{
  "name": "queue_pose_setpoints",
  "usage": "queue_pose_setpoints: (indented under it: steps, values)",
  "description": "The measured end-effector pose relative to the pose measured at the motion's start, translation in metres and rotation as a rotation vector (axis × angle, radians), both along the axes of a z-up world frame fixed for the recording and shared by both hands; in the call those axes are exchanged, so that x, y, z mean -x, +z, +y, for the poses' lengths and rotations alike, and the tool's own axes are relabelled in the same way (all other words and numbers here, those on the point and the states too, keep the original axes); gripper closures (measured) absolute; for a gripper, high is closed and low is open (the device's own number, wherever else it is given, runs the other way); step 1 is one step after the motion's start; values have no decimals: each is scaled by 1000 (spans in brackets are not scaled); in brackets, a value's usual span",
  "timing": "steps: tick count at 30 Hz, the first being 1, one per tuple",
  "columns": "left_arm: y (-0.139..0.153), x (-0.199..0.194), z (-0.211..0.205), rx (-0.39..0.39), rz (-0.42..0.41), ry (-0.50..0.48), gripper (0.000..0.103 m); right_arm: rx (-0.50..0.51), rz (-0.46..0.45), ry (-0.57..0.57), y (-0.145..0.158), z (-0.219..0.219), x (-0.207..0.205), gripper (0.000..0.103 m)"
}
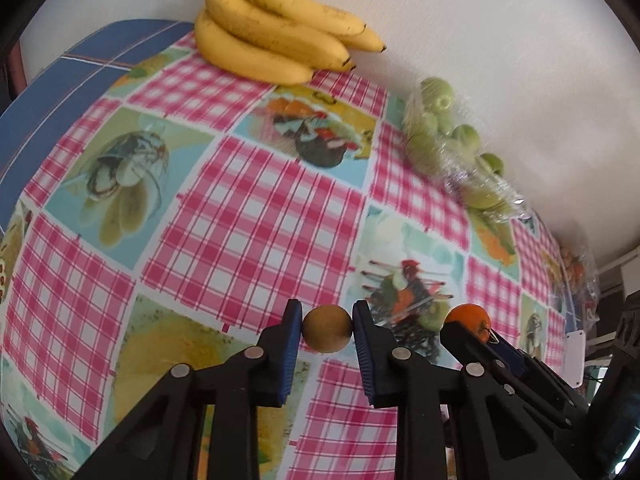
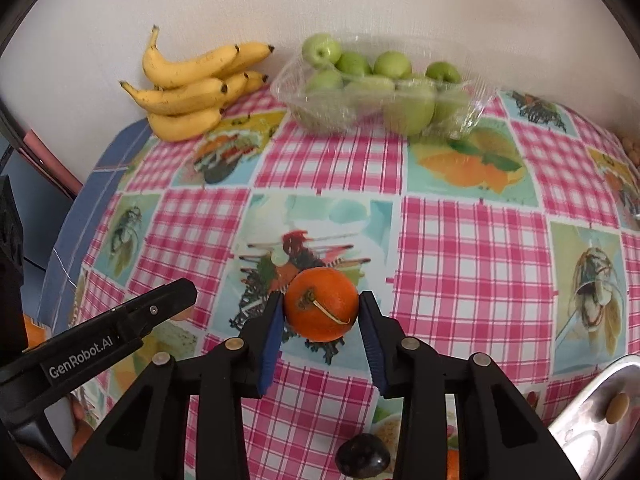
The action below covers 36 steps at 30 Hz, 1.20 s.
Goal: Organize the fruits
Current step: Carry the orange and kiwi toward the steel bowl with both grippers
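Observation:
My left gripper (image 1: 327, 330) is shut on a small brown kiwi-like fruit (image 1: 327, 329), held above the checked tablecloth. My right gripper (image 2: 322, 312) is shut on an orange fruit with a stem (image 2: 321, 309); it also shows at the right of the left wrist view (image 1: 470, 318). A bunch of bananas (image 2: 192, 92) lies at the back left by the wall, also in the left wrist view (image 1: 276, 28). A clear plastic box of green apples (image 2: 380, 92) stands at the back middle, also in the left wrist view (image 1: 448, 140).
A metal tray (image 2: 596, 412) with a small brown fruit on it is at the lower right. A dark plum-like fruit (image 2: 362, 458) lies under my right gripper. A bag of orange fruit (image 1: 576, 270) sits at the far right. The white wall is close behind.

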<state>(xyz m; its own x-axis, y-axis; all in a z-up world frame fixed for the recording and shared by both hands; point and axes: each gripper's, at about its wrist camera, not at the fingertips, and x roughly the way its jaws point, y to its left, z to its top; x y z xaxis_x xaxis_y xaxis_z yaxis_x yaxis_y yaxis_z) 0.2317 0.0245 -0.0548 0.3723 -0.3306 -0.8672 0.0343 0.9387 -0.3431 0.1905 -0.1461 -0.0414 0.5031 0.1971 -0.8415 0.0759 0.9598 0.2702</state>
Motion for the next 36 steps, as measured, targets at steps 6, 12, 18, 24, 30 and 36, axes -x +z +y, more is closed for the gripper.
queue_pose_setpoints:
  steps: [6, 12, 18, 24, 30, 36]
  values:
    - [18, 5, -7, 22, -23, -9, 75, 12, -18, -3, 17, -2, 7, 64]
    - [24, 14, -17, 20, -11, -12, 75, 26, 8, -12, 17, -9, 18, 64]
    - [38, 30, -32, 19, -20, -29, 75, 22, 21, -41, 23, -21, 38, 64]
    - [52, 54, -45, 21, -23, -49, 75, 30, 14, -63, 39, -31, 62, 64]
    - [62, 75, -60, 2, -33, -78, 75, 12, 24, -99, 46, -46, 85, 64]
    - [63, 90, -76, 0, -30, -105, 75, 32, 39, -148, 51, -67, 105, 64]
